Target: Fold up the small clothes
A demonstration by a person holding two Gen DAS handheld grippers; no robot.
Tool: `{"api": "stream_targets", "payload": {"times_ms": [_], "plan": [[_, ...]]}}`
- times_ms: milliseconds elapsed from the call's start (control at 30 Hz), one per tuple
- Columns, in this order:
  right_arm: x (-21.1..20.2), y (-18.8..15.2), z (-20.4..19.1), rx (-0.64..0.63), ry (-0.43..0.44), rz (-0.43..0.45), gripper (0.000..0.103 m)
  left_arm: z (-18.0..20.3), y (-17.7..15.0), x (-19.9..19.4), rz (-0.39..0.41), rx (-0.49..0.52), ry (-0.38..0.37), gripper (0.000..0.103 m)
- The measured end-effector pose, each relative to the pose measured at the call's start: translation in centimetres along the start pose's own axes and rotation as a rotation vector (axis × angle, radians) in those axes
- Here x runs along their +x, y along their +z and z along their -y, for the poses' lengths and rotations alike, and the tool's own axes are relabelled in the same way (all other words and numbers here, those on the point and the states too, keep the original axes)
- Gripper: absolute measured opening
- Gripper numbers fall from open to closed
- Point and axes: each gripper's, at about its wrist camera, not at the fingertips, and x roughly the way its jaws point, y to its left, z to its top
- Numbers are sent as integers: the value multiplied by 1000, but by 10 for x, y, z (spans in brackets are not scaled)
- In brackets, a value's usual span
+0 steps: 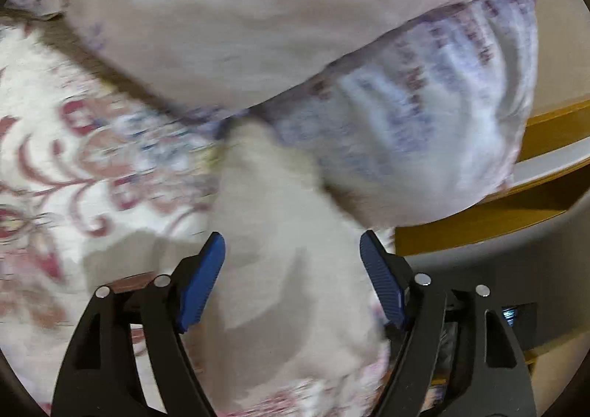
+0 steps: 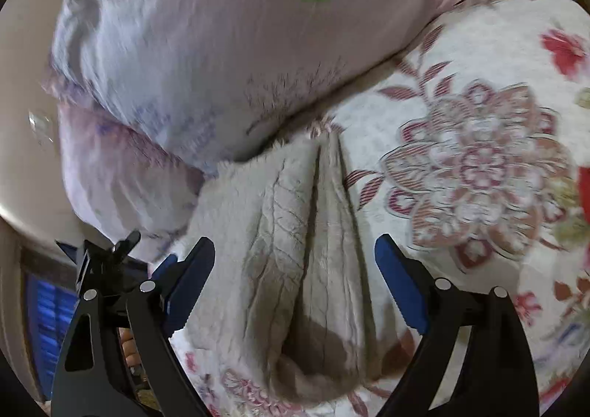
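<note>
Two grippers, both held over the bed; notes per camera.

Left wrist view: my left gripper (image 1: 293, 243) has its blue-padded fingers (image 1: 201, 280) spread wide, nothing clamped. Between them lies the small cream garment (image 1: 280, 269), a soft bundle running from the bottom of the frame up toward the pillows, narrowing at its far end. I cannot tell whether the pads touch the fabric; it seems to lie below them. The garment rests on a floral bedspread (image 1: 73, 144), white with dark red scrollwork. Beyond its far tip sit two stacked pillows: a pale pink pillow (image 1: 228, 22) on top, and a lilac-patterned pillow (image 1: 424, 129) under it. A yellow wooden bed frame (image 1: 545, 129) shows at the right edge. Heavy motion blur throughout.

Right wrist view: my right gripper (image 2: 295, 251) is likewise spread wide and grips nothing. The same garment (image 2: 295, 232) lies between its fingers (image 2: 191, 284), fuzzy in texture, creased lengthwise, with one deep fold running down its middle. Its far left corner touches the lower pillow (image 2: 121, 177); the pink pillow (image 2: 228, 40), with a small green mark, lies above. The bedspread (image 2: 472, 166) carries a large red-brown flower medallion to the right of the garment. Part of the other gripper (image 2: 110, 262) shows at lower left, near the garment's edge.
</note>
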Motion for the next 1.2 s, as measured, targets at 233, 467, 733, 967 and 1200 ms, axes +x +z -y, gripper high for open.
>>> {"api": "stream_targets", "payload": {"times_ms": [233,467,733,967,1200], "plan": [[7,6,-12,-17,-45,67,87,-18,-25,3,-60,110,101,78],[26,9,-19,-75,-175,50,12,5,-28,41,-82,162,131,78],[9,-4,11,72,-3,-12,102,9,-38,69,-116,154,114,78],[26,-35,2,33,31,-57,36,4,-46,72,-94,162,77,43],[50,-74,-61,-117,64,-101,32,-9,-39,-20,32,355,149,44]]}}
